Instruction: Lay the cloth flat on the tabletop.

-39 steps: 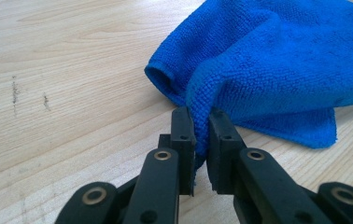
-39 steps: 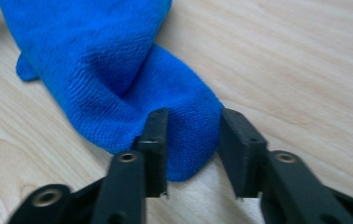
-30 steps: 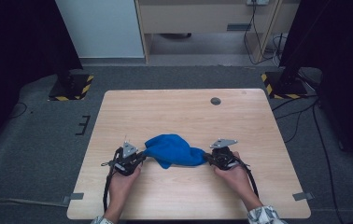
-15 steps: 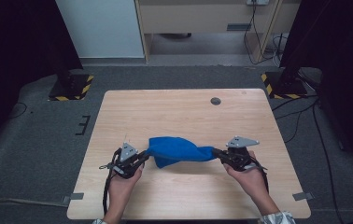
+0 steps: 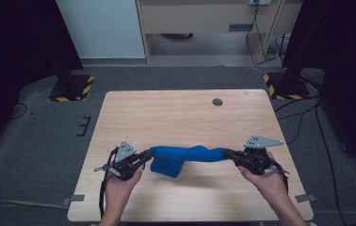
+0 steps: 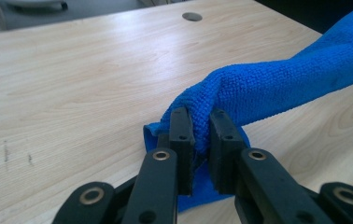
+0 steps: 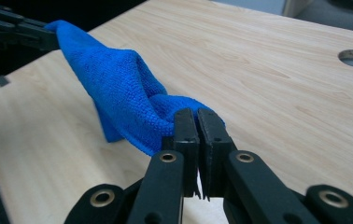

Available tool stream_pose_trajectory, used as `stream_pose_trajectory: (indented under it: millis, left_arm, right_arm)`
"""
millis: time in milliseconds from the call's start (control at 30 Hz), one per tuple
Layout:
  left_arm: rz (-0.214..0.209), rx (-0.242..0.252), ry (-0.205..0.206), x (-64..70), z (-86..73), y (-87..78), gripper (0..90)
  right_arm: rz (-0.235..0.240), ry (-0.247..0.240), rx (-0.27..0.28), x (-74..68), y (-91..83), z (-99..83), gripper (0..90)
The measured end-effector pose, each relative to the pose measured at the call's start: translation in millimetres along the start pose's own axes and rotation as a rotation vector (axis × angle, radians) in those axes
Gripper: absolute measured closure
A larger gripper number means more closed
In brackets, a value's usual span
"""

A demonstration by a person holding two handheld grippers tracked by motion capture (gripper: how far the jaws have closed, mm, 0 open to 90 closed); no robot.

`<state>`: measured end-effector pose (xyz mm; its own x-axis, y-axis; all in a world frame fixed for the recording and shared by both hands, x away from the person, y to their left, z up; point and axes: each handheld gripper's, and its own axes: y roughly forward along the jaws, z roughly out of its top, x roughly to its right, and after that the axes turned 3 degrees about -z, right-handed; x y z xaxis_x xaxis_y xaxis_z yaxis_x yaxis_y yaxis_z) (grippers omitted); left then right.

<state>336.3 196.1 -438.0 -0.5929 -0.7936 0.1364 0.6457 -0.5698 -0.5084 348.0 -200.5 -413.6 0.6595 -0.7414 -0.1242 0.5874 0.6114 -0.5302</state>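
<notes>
We see the blue cloth (image 5: 185,156) strung across the lower middle of the frame — left gripper (image 5: 145,157) and right gripper (image 5: 227,153) each clamped onto one end.

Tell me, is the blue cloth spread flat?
No. The blue cloth is bunched, stretched between the left gripper and right gripper.

I counted one blue cloth (image 5: 185,157), and it was the single loose thing on the one wooden counter (image 5: 181,113). I had two tools at work, a left tool (image 5: 144,157) and a right tool (image 5: 228,153). The counter had one round hole (image 5: 217,101) near its far edge.
</notes>
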Motion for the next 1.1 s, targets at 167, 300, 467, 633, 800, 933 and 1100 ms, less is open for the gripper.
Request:
stream_pose_trajectory:
  millis: [167, 300, 467, 633, 800, 933, 1100]
  left_arm:
    - [0.004, -0.086, -0.046, -27.5, 0.6, 34.6, 80.8]
    - [0.015, -0.121, -0.066, -43.3, -5.1, 54.9, 80.8]
    - [0.039, -0.168, -0.080, -58.8, -14.3, 77.3, 80.7]
    - [0.054, -0.189, -0.068, -63.8, -20.7, 90.0, 79.7]
    - [0.050, -0.164, -0.064, -64.5, -23.8, 92.5, 76.4]
    - [0.054, -0.125, -0.072, -66.0, -24.6, 91.6, 68.7]
    - [0.043, -0.085, -0.069, -65.2, -24.7, 90.5, 51.3]
  right_arm:
    - [-0.030, 0.020, -0.055, 17.6, 31.5, 6.1, 87.4]
    - [-0.047, 0.072, -0.106, 37.0, 68.6, -1.8, 87.4]
    - [-0.069, 0.091, -0.157, 48.1, 103.9, -16.4, 86.9]
    - [-0.098, 0.077, -0.180, 52.3, 122.5, -23.3, 85.8]
    - [-0.111, 0.073, -0.182, 55.3, 127.9, -28.3, 84.6]
    - [-0.122, 0.072, -0.173, 56.3, 127.8, -31.3, 76.2]
    - [-0.141, 0.039, -0.124, 51.2, 120.2, -27.3, 57.2]
